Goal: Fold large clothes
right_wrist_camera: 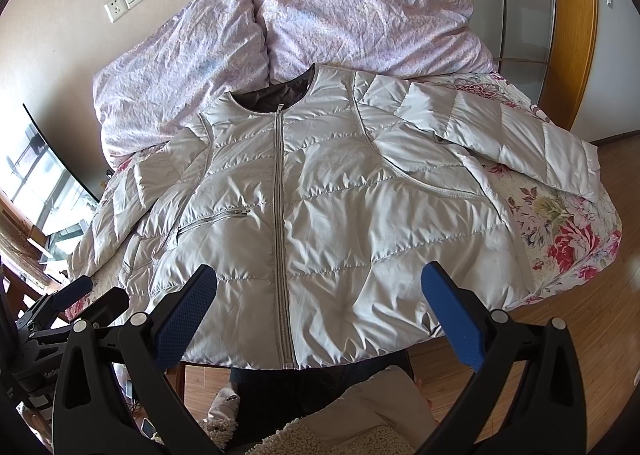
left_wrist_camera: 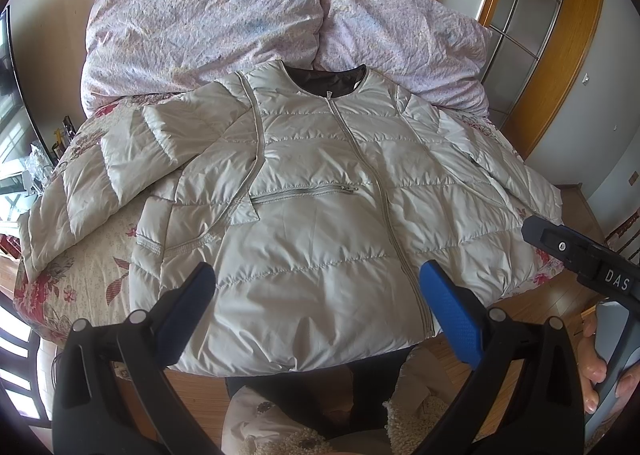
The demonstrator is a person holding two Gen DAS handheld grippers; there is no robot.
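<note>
- Pale grey quilted puffer jacket (left_wrist_camera: 320,183) is lying front-up and zipped across the centre of both views, on a floral-print bedspread (left_wrist_camera: 92,279); its collar is pointing toward the crumpled lilac duvet (left_wrist_camera: 208,23) in the upper part of the frame, and its hem is overhanging the near bed edge.
- Handling judgement: light and soft, padded so it is likely springing back after folding; the shiny shell is looking slippery, so a pinch on a stitched seam, cuff or hem is probably gripping better than one on a smooth panel.
- One sleeve (left_wrist_camera: 100,175) is lying bent at left of the left wrist view; the other sleeve (right_wrist_camera: 520,143) is stretching to upper right of the right wrist view. Cuffs are looking like sensible first pick-up spots.
- Left gripper (left_wrist_camera: 318,287) is hovering above the hem, blue pads spread wide, gripping nothing.
- Right gripper (right_wrist_camera: 320,287) is hovering likewise, jaws wide apart, empty.
</note>
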